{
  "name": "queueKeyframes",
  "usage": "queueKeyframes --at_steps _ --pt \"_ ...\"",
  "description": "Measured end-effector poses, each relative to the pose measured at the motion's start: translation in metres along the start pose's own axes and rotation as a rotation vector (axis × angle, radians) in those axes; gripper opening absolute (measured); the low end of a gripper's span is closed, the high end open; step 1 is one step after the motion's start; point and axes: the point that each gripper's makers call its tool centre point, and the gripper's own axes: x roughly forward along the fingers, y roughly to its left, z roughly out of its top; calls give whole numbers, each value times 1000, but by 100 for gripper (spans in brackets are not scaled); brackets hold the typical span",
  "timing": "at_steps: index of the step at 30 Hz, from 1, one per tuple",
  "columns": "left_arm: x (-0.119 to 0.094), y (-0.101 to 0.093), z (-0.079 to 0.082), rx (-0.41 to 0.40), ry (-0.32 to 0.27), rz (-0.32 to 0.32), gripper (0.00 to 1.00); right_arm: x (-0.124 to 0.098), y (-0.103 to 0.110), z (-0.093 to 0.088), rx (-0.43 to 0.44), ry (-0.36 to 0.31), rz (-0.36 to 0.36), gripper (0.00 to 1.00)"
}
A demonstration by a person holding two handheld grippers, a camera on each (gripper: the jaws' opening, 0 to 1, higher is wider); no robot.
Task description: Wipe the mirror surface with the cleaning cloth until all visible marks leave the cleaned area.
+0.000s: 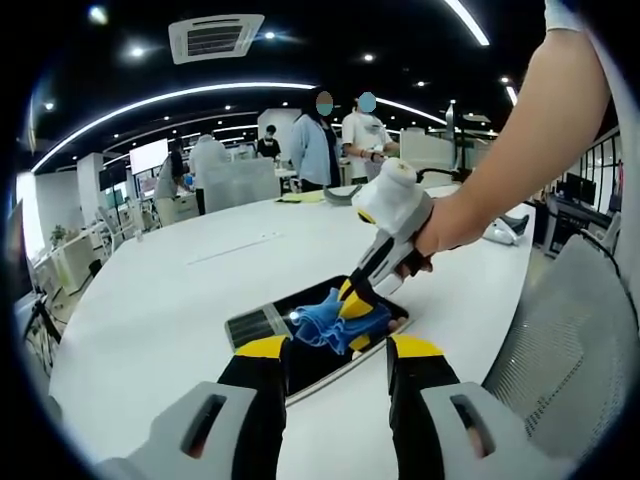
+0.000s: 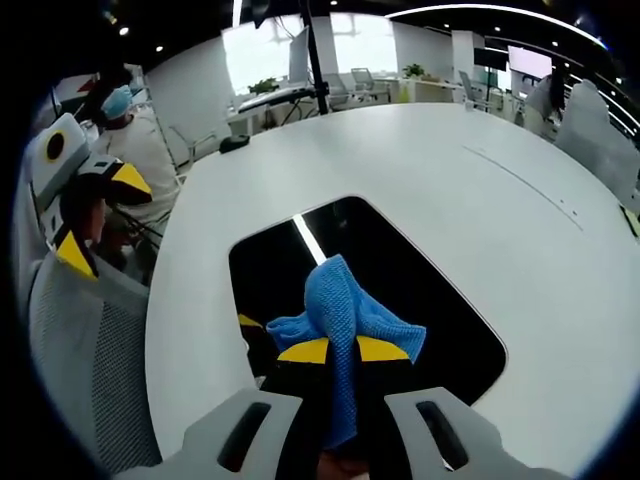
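On white table [image 2: 520, 230], dark mirror [image 2: 400, 270]

Right gripper [image 2: 342, 352] lower centre, jaws clamped on blue cleaning cloth [image 2: 345, 320], cloth bunched and resting on the dark mirror [image 2: 420, 290]. Mirror lies flat on white table [image 2: 480, 170], light strip reflected in it. Left gripper [image 2: 95, 215] at left edge, jaws look parted, hard to confirm.

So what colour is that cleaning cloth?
Blue; the cleaning cloth shows best in the right gripper view.
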Motion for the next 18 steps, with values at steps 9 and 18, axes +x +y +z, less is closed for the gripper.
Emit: queueKeyframes --at_steps 9,18 --pt "-1 0 1 -3 -2 1 38 -2 -2 -3 1 2 -3 3" --pt "-2 0 2 0 -3 -2 38 -4 -4 -4 4 4 -7 3"
